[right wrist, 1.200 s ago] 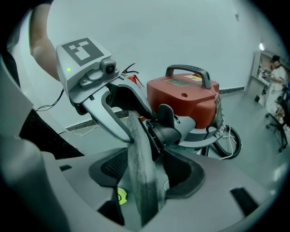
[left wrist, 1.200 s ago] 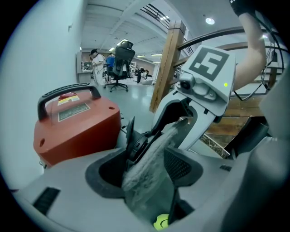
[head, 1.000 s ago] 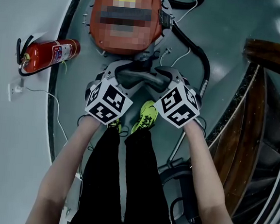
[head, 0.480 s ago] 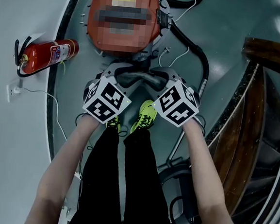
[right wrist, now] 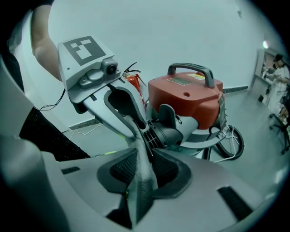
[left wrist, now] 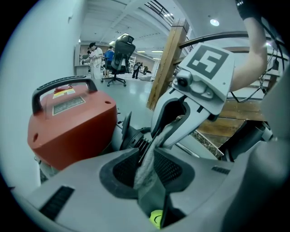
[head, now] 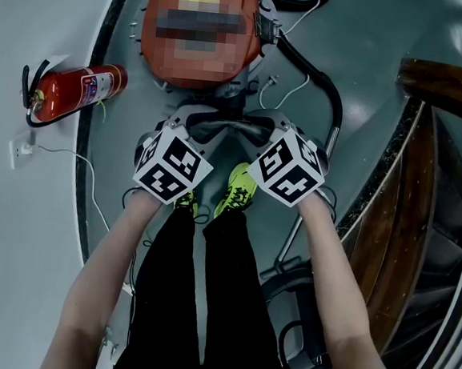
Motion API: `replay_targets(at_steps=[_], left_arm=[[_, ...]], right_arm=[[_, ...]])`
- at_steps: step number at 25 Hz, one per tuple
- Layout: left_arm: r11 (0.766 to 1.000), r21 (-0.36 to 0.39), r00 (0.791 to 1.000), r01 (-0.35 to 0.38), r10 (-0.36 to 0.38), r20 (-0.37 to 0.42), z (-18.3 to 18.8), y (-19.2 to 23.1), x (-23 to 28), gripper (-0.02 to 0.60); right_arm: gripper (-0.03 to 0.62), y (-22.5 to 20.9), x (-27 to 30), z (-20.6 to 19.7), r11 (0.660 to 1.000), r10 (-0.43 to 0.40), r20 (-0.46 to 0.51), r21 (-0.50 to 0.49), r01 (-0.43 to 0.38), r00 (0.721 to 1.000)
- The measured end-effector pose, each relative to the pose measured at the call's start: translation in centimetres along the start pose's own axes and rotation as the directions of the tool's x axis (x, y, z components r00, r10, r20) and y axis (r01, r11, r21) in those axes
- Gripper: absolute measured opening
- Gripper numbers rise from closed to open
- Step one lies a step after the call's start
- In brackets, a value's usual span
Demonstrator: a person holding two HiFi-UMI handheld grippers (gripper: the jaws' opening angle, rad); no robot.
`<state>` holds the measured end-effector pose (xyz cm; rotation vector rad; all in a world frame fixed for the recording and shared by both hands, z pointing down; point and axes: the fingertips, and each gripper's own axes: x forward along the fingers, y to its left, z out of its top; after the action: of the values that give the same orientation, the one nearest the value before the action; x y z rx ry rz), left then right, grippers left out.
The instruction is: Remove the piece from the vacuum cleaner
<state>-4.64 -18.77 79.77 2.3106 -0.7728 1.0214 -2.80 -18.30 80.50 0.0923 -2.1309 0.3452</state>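
While the person stands over the machine, a yellow-green shoe (head: pixel 243 190) nearest, the left gripper (left wrist: pixel 145 168) and the right gripper (right wrist: pixel 141 174) sit side by side just beyond the feet. Each is clenched on the same grey piece (head: pixel 224 128). Their jaws have just been closing, and a thin grey web of the piece stands pinched between each pair of pads. The piece spans the gap between the two grippers, its left end in the left one and its right end in the right one. Its far side meets a black ribbed collar (right wrist: pixel 165 133) that leads into the red vacuum cleaner (head: pixel 203 25). A black hose (head: pixel 320 79) loops off to the right of the body, and a fire extinguisher (head: pixel 70 89) lies on the floor well to the left.

The step in hand looks like securing the hold before the pull. Done well, both grips would be firm and even first. The two grippers would then draw together, straight back along the collar's line, so the piece does not cock and jam. An uneven tug would likely twist the thin web out of the pads, and the body may follow the pull.
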Motion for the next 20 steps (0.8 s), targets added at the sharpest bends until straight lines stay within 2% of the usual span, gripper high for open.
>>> replay_targets(at_steps=[9,20], left_arm=[[0.999,0.031,1.0,0.006,-0.005,-0.005,0.0,-0.4,-0.2,0.094],[0.998,0.052,0.999,0.03,-0.029,-0.016,-0.6,-1.7,-0.7,0.078]], right_arm=[[0.091,0.1,-0.2,-0.1,0.999,-0.04,0.001,0.0,0.04,0.999],[0.087,1.2,-0.4,-0.3,1.0,-0.024,-0.008,-0.001,0.024,1.0]])
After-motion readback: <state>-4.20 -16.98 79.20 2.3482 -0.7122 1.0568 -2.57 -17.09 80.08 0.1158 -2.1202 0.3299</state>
